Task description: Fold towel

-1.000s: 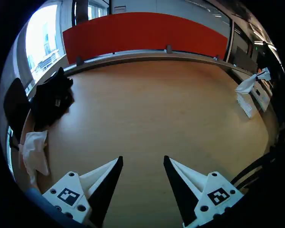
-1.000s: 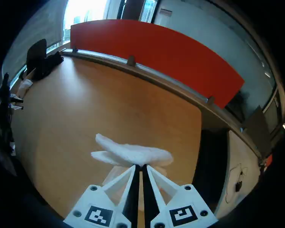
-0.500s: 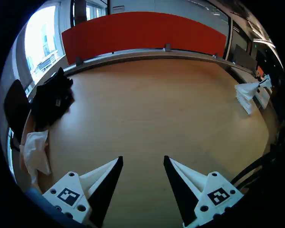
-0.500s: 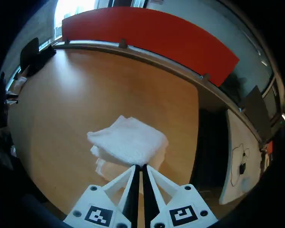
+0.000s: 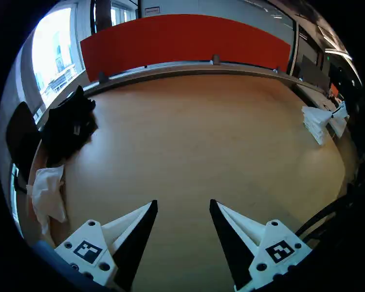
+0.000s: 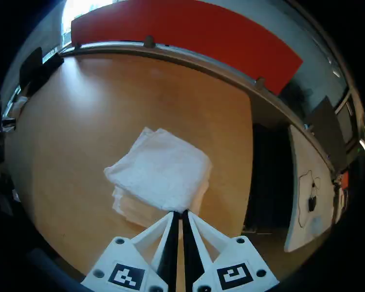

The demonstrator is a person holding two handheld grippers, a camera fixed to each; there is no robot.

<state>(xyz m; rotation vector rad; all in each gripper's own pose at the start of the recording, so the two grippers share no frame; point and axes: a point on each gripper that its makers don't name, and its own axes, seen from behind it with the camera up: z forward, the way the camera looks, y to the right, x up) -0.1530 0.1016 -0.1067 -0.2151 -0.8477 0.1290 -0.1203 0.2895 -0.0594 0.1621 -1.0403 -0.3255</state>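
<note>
White towel [image 6: 160, 170] on the table [image 6: 85, 112]: our right gripper [image 6: 178, 212] pinches its near corner, seemingly to lay the fold flat, while our left gripper [image 5: 182, 202] idles spread, well apart.

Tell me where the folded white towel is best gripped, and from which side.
The near corner of the towel, approached low from the front edge of the table, where the right hand-held gripper pinches it. It lies as a flat layered square, so only a corner or edge is thin enough to pinch, and that corner faces the hand-held gripper.
</note>
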